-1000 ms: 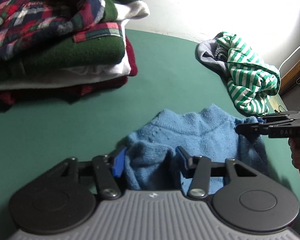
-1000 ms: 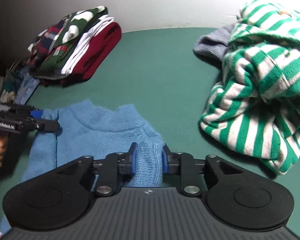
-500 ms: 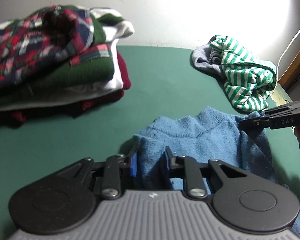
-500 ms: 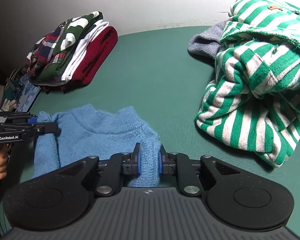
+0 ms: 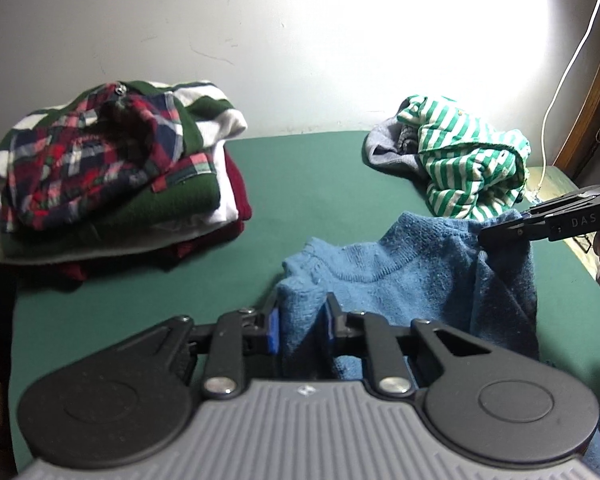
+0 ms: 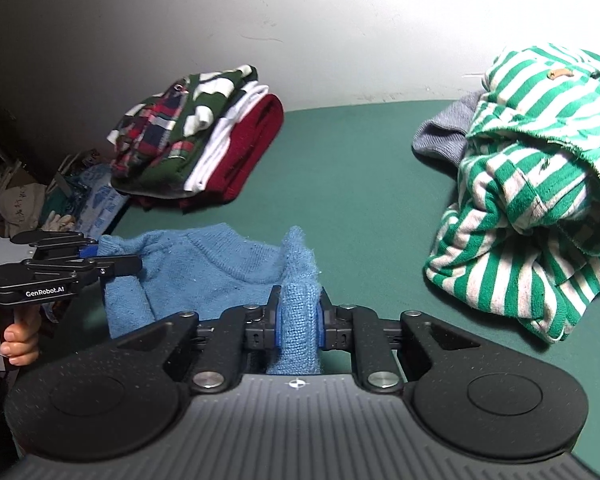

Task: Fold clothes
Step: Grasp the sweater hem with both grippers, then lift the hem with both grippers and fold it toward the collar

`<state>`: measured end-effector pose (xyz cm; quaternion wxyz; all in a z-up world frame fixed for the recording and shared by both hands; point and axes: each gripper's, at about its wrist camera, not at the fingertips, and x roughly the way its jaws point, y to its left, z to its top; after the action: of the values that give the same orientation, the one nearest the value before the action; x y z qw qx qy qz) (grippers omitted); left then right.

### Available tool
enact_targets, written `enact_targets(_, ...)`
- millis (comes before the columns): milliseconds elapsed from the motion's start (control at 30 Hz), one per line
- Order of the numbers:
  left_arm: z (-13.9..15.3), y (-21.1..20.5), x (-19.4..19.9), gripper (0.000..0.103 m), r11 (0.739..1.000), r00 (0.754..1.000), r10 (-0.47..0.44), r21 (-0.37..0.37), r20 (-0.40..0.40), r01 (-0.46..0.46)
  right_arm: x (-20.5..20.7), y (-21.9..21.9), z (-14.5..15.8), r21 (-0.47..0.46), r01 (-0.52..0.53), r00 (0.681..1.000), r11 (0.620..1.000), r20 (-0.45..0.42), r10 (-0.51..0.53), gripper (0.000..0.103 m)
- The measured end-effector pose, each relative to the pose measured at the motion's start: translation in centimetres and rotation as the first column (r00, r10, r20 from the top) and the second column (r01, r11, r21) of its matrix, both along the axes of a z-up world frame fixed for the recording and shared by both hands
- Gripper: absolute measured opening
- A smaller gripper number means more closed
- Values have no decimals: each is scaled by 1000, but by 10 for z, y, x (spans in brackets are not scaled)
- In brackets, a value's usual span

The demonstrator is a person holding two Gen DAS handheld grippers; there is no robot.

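A light blue knit sweater (image 5: pixel 400 264) hangs above the green table, held at both shoulders with its collar between them. My left gripper (image 5: pixel 302 322) is shut on one shoulder fold. My right gripper (image 6: pixel 298 312) is shut on the other shoulder fold of the sweater (image 6: pixel 220 256). In the left wrist view the right gripper (image 5: pixel 504 230) enters from the right edge, pinching the cloth. In the right wrist view the left gripper (image 6: pixel 118 266) enters from the left. The sweater's lower part is hidden behind the gripper bodies.
A stack of folded clothes (image 5: pixel 112 184) with a plaid shirt on top lies at the table's back left, also in the right wrist view (image 6: pixel 196 148). A crumpled green-striped garment (image 5: pixel 468 164) over a grey one (image 6: pixel 444 136) lies at the back right. The green table (image 5: pixel 308 184) meets a white wall.
Both grippers closed on the sweater's shoulders and lifted it off the table. The views rose and pulled back from the table; the sweater now hangs stretched between the grippers.
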<state>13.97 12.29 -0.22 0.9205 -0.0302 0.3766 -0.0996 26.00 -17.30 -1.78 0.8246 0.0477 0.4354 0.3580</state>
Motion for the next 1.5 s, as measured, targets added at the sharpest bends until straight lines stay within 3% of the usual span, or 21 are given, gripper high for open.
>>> enact_targets(333,19,-3,-36,15,1000,998,24,2,50,-24,-32,-4,24,33,-20,999,999,40,19,16)
enact_targets(567,33,-21,-70,15,998,994,-10,69,105,2,-59,-11,36,44,-26,997,999,73,23,16)
enact_targets(900,38,-29,-89,15,995,993,1,103,117,-13,-90,-13,47,21,-42,991,999,131,39,16)
enact_targets(1500,46,-32,-145,15,996,989,35,71,141,-45,-142,-26,59,-8,-70,983,998,172,70,16)
